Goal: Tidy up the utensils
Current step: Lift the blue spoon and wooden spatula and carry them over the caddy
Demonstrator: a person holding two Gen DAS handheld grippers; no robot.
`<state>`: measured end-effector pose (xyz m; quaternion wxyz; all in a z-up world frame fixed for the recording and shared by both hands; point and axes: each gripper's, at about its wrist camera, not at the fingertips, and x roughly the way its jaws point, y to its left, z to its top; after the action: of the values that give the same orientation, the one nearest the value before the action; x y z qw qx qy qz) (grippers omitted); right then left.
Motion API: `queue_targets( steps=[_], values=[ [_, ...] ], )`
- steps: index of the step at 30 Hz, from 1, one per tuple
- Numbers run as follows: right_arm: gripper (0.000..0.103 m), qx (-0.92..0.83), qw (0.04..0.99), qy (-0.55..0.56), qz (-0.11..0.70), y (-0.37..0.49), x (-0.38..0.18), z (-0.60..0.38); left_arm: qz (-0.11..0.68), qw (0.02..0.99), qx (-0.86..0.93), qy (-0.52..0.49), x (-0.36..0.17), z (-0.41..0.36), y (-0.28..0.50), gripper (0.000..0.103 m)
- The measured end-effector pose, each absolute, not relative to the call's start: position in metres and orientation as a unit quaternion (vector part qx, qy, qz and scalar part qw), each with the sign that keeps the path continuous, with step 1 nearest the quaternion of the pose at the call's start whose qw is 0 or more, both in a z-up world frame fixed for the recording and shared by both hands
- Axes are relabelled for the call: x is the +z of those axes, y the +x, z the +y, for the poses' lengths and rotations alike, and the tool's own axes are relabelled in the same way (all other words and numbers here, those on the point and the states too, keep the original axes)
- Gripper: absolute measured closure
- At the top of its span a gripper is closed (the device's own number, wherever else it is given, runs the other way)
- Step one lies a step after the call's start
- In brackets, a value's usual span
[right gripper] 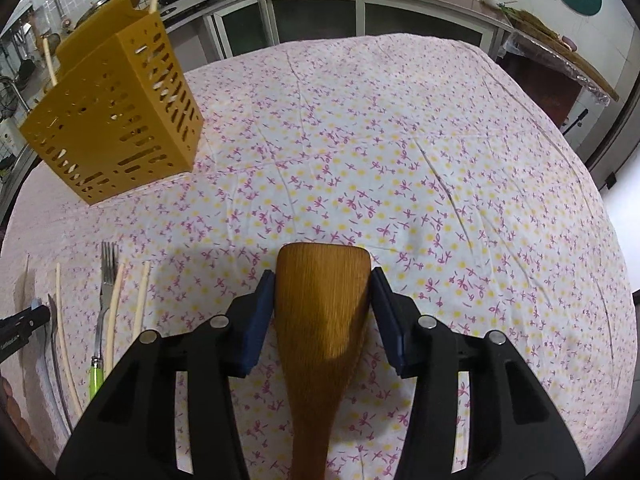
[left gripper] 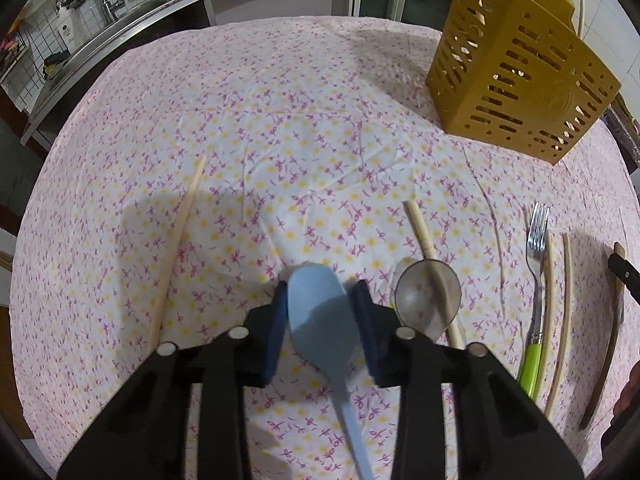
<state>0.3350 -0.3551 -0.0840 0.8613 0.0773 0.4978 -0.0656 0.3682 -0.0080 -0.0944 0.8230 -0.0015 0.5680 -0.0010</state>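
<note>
Your left gripper [left gripper: 322, 300] clamps the blue spoon [left gripper: 320, 312] by its bowl, the handle trailing back under the jaws. Your right gripper [right gripper: 324, 308] pinches the wooden spatula [right gripper: 322, 308] at its blade. The yellow holder [left gripper: 520, 68] stands at the far side of the tablecloth [left gripper: 280, 128] (chopsticks already poke from it). A fork [left gripper: 536, 256] lies between the grippers.

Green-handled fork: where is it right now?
The fork lies on the tablecloth, right side of the left wrist view, tines toward the yellow holder, chopsticks right beside it.
</note>
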Motion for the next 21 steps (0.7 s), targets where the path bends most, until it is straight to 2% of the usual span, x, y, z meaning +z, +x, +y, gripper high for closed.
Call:
queue_targets(
  steps=[10,21],
  values=[
    [0.055,-0.056,0.871,0.082,0.481,0.328,-0.073,-0.353,0.543,0.84,-0.006,0.0,-0.085,-0.004,0.35,0.07],
    [0.055,-0.04,0.914,0.075,0.397,0.299,-0.023,-0.338,0.417,0.909,-0.013,0.003,-0.024,0.002,0.309,0.07]
  ],
)
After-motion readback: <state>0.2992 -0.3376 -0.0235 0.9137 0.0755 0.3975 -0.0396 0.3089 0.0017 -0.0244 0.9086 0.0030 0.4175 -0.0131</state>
